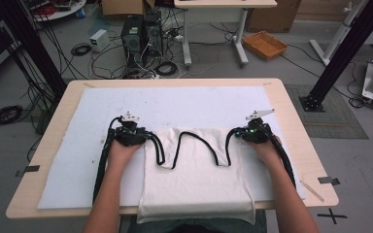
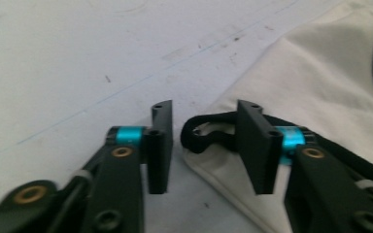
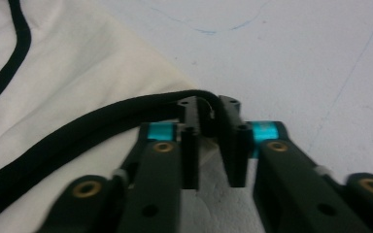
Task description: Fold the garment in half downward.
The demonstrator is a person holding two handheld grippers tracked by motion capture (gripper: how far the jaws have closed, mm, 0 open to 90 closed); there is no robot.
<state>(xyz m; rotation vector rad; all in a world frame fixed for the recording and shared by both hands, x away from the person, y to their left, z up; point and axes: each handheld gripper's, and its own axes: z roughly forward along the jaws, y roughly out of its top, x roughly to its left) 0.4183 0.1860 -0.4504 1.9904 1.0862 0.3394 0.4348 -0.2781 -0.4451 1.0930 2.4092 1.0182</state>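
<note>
A: From the high view, where do I stand?

B: The white tank top [image 1: 194, 179] lies flat on the white mat [image 1: 77, 145] of the tabletop [image 1: 291, 121], hem hanging off the near edge towards you, black-trimmed straps pointing away. Your left tool [image 1: 132, 130] sits at the left shoulder strap, your right tool [image 1: 253, 127] at the right one. You look level and evenly spaced, which is what you want for a clean fold or lift.

A: And the left gripper view?

B: Your left tool [image 2: 204, 145] is at a middling gap. The black strap loop [image 2: 205, 130] at the top corner of the tank top [image 2: 320, 82] lies between the jaws, just beside the right pad, but the pads don't press it yet. I'd say close fully before you raise anything, and make sure you catch both layers of trim, not just the upper loop.

A: The right gripper view?

B: Your right tool [image 3: 209, 145] is narrow and pinched on the black strap [image 3: 126, 116], right at the corner of the tank top [image 3: 53, 97] where the trim bends. The grip sits near the fingertips [image 3: 190, 145], so it's shallow.

A: So how do I do this step well?

B: Get the left bite as firm as the right. Then, in my judgement, lift both corners together, slowly and level, so the fabric doesn't skew. If the right strap starts to slip from that shallow hold, set down and take it deeper.
</note>
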